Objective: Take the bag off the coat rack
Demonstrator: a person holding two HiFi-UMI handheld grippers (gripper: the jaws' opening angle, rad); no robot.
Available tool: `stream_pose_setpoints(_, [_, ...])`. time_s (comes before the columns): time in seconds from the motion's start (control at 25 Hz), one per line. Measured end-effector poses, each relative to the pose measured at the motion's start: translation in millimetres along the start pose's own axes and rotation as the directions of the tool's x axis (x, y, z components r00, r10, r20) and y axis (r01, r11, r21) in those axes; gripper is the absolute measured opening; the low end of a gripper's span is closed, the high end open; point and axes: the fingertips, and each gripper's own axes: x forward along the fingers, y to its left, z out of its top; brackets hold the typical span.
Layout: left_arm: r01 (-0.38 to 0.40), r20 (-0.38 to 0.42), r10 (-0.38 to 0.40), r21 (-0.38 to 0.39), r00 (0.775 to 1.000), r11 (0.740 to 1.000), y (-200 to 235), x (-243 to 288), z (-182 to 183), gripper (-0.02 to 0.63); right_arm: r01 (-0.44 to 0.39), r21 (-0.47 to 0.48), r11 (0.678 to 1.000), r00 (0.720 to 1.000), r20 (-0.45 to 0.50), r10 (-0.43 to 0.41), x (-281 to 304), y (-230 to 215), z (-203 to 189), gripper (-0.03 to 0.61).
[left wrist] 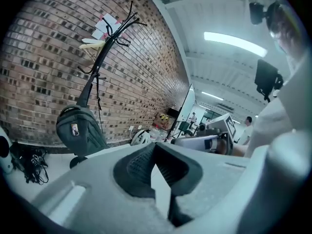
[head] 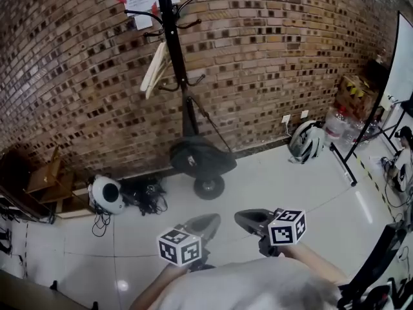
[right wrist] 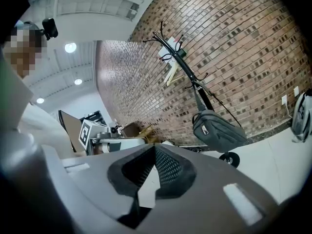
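Note:
A dark grey bag [head: 197,157] hangs by its long strap from a black coat rack [head: 169,18] against the brick wall, low down just above a small wheel [head: 208,187]. Both grippers are held close to my body, well short of the rack. My left gripper [head: 203,225] is shut and holds nothing. Beside it, my right gripper [head: 251,219] is also shut and empty. In the left gripper view the bag [left wrist: 78,128] and rack [left wrist: 105,48] stand far left of the closed jaws. In the right gripper view the bag [right wrist: 217,130] hangs right of the jaws.
A cream-coloured item [head: 155,70] also hangs on the rack. On the floor left of the bag lie a white helmet [head: 106,194] and black cables [head: 145,196], with wooden furniture [head: 45,179] beyond. At right are a grey helmet-like object [head: 306,141], water bottles [head: 339,124] and a person [head: 403,154].

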Motion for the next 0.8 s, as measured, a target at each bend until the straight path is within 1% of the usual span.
stream_pose_setpoints(0.08, [-0.011, -0.001, 0.011, 0.004, 1.0, 1.0, 4, 3, 6, 0.0, -0.009, -0.006, 1.0, 1.0, 0.004, 0.009, -1, -4, 5, -0.002])
stream_pose_setpoints(0.2, [-0.02, 0.009, 0.02, -0.022, 1.0, 1.0, 16, 11, 16, 0.0, 0.012, -0.006, 1.0, 1.0, 0.01, -0.012, -4, -19, 14, -0.002])
stream_pose_setpoints(0.32, [0.006, -0.012, -0.007, -0.05, 1.0, 0.999, 28, 25, 18, 0.0, 0.034, 0.015, 0.999, 0.999, 0.012, -0.034, 0, -37, 19, -0.002])
stream_pose_setpoints(0.48, [0.052, -0.031, -0.054, -0.056, 0.998, 0.997, 47, 49, 25, 0.0, 0.053, 0.028, 0.998, 0.999, 0.011, -0.053, 14, -62, 28, -0.002])
stream_pose_setpoints(0.6, [0.072, -0.046, -0.075, -0.067, 0.996, 0.995, 77, 66, 32, 0.0, 0.068, 0.031, 0.997, 0.997, 0.021, -0.069, 31, -84, 42, -0.002])
stream_pose_setpoints(0.72, [0.056, -0.058, -0.062, -0.098, 0.996, 0.994, 120, 83, 39, 0.0, 0.086, 0.038, 0.996, 0.996, 0.017, -0.086, 52, -110, 60, -0.002])
stream_pose_setpoints(0.8, [0.048, -0.055, -0.054, -0.109, 0.997, 0.993, 147, 91, 51, 0.0, 0.092, 0.041, 0.995, 0.996, 0.014, -0.093, 69, -127, 75, -0.002])
